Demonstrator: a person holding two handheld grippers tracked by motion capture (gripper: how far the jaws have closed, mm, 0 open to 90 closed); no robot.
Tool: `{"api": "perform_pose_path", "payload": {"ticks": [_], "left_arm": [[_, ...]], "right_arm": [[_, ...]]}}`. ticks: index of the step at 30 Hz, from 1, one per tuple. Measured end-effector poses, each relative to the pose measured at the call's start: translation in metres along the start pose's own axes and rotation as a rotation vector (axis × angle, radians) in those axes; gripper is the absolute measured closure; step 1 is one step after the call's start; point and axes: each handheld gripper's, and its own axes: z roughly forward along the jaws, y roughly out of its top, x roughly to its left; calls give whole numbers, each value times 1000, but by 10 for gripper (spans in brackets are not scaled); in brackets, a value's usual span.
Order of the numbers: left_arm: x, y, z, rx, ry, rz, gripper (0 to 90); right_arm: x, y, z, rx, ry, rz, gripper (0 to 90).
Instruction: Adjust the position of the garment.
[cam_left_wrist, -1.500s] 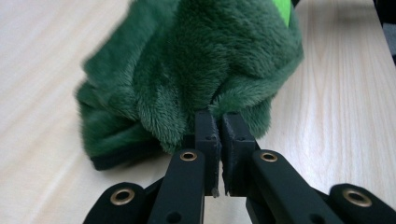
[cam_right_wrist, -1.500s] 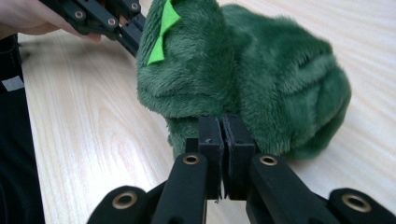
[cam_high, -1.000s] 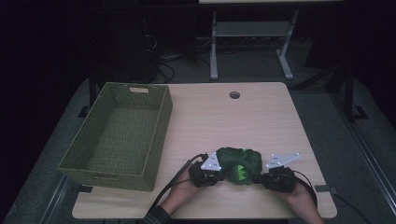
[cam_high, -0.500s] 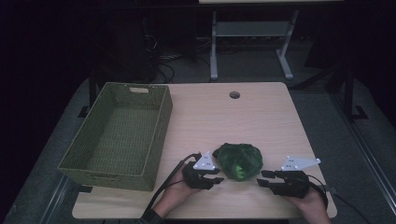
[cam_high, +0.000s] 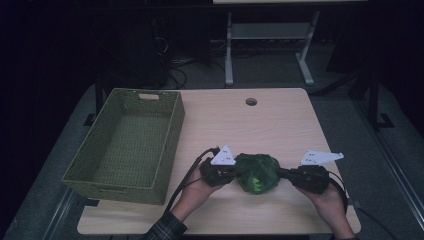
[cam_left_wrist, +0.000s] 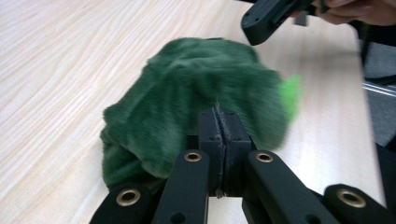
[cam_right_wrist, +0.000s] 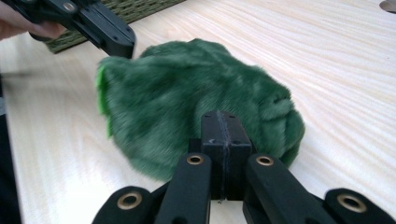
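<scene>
We see a pale wooden worktop (cam_high: 280, 125) w/ a green woven basket (cam_high: 90, 167) on its left part (long side running away from us); the basket's floor is bare, and it sits well apart from the work in hand. A round cable hole (cam_high: 251, 102) lies near the far edge of the worktop, at about the middle. Behind the worktop, on the dark floor, stands a grey metal frame (cam_high: 265, 37) beside a tangle of cables.

Near the front edge, at about the middle, is a dark green plush toy (cam_high: 257, 172), bunched into a lump w/ a bright green patch on it. The left tongs (cam_high: 234, 173) meet its left side and the right tongs (cam_high: 281, 173) its right side, so the toy sits between the two, w/ nothing else between it and the basket.

In the left gripper view the jaws have just been closing and now stand pressed flat together, w/ a thin bit of green fuzz along the seam, right against the plush. In the right gripper view it's the same: jaws just closed, clenched tight at the toy's edge (whether they actually pinch fabric we cannot tell). Each gripper view also shows the other gripper's black tip over the far side of the toy.
</scene>
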Motion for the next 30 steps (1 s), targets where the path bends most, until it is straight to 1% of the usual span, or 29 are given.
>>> {"api": "perform_pose_path", "payload": {"ticks": [1,2,4,6,7,9,10,12,13,14,15,16,18,20,21,23,24,25,26,27,28,30], "left_arm": [[2,0,4,1,-1,-9,886],[4,-2,9,15,0,-16,886],[6,-5,17,43,-8,-22,887],[7,-9,23,73,-9,-25,893],[8,-11,25,84,-8,-28,894],[10,-15,28,102,-12,-42,894],[11,-17,29,119,-4,-32,894],[13,-21,33,139,1,-42,894],[14,-23,34,147,-2,-39,894],[14,-25,35,138,-2,-49,894],[14,-26,35,145,-2,-46,894],[14,-26,35,143,-1,-47,893],[13,-26,32,134,3,-47,886],[10,-24,28,117,6,-55,874],[9,-23,24,115,4,-51,873],[5,-22,18,112,-8,-40,874],[1,-21,14,97,-13,-47,874],[0,-21,12,103,-22,-36,880],[-3,-21,9,96,-29,-43,888],[-5,-21,6,94,-37,-41,893],[-7,-21,3,90,-42,-45,894],[-12,-22,0,92,-57,-48,895]], "right_arm": [[-2,2,3,4,-4,1,895],[-3,2,5,7,-4,3,895],[-5,3,10,31,-8,6,896],[-6,0,16,65,0,18,896],[-7,-2,18,76,1,11,896],[-6,-6,23,107,8,13,897],[-5,-7,26,132,9,16,897],[-4,-9,30,148,12,-1,897],[-3,-10,31,151,14,9,897],[-3,-11,32,160,17,4,897],[-3,-12,33,165,17,8,897],[-3,-13,34,168,16,9,897],[-3,-12,32,165,15,7,897],[-3,-10,28,151,8,5,897],[-3,-8,26,136,5,0,897],[-5,-2,20,103,-1,1,897],[-6,1,19,97,-5,8,897],[-8,5,17,84,-13,-2,897],[-10,7,16,78,-17,-2,897],[-12,11,16,69,-21,2,897],[-15,14,16,63,-29,-5,897],[-19,21,18,51,-39,-2,897]]}}
